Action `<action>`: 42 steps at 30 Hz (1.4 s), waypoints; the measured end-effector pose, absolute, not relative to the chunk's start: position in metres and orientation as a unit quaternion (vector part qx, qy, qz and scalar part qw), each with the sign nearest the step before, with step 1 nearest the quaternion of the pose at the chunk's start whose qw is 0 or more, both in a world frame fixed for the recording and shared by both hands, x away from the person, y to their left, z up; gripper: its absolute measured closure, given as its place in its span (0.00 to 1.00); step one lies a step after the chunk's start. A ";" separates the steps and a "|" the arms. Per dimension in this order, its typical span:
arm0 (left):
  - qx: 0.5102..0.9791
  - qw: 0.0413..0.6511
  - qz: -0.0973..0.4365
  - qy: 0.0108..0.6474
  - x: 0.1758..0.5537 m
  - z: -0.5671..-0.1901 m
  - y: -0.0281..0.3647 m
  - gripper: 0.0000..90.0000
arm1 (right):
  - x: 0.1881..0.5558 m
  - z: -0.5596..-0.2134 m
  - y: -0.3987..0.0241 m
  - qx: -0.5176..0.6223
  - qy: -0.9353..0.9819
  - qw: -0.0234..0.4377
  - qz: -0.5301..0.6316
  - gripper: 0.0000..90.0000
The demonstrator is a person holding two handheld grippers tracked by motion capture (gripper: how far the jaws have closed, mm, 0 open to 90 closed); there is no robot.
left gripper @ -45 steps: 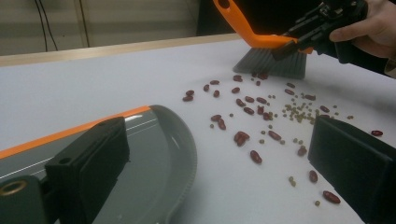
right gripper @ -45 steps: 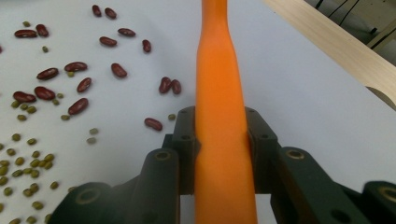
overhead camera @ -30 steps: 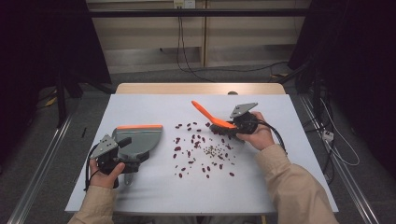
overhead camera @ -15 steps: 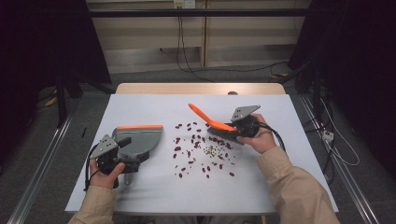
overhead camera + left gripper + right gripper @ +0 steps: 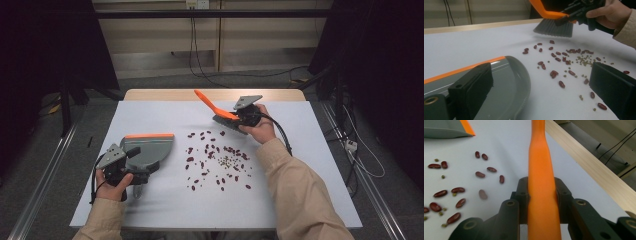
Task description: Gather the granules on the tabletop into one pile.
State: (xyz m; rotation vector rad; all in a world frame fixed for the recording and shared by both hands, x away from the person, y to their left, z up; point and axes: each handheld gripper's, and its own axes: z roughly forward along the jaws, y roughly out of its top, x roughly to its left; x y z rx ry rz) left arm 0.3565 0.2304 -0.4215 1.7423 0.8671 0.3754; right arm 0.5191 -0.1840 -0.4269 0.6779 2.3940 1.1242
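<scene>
Red kidney beans and small green beans [image 5: 217,160] lie scattered on the white table [image 5: 300,200]. My right gripper [image 5: 241,116] is shut on the orange handle of a hand brush [image 5: 210,104], and the grey bristles hang just beyond the far edge of the beans. In the right gripper view both jaws of that gripper [image 5: 541,192] press on the handle [image 5: 540,170]. At the left a grey dustpan [image 5: 150,150] with an orange lip lies flat. My left gripper [image 5: 134,162] stands open at the pan's near side. One of its jaws is over the pan [image 5: 506,82], the other over the bare table.
The table's wooden far edge [image 5: 150,94] lies close behind the brush. Cables [image 5: 200,55] trail on the floor beyond it. A metal rail [image 5: 370,190] runs along the right of the table.
My right hand has carried the brush away from me and a little left, off the middle of the beans toward their far edge. The left gripper and the dustpan stayed put.
</scene>
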 end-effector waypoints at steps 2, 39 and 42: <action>0.734 0.547 0.160 0.369 0.356 -0.421 0.231 0.06 | 0.526 -0.429 -0.178 0.234 0.861 0.205 0.403 0.80; 0.733 0.547 0.165 0.368 0.354 -0.420 0.229 0.06 | 0.449 -0.424 -0.160 0.103 0.899 0.161 0.393 0.80; 0.733 0.547 0.166 0.368 0.354 -0.420 0.229 0.06 | 0.457 -0.418 -0.162 0.118 0.886 0.171 0.414 0.80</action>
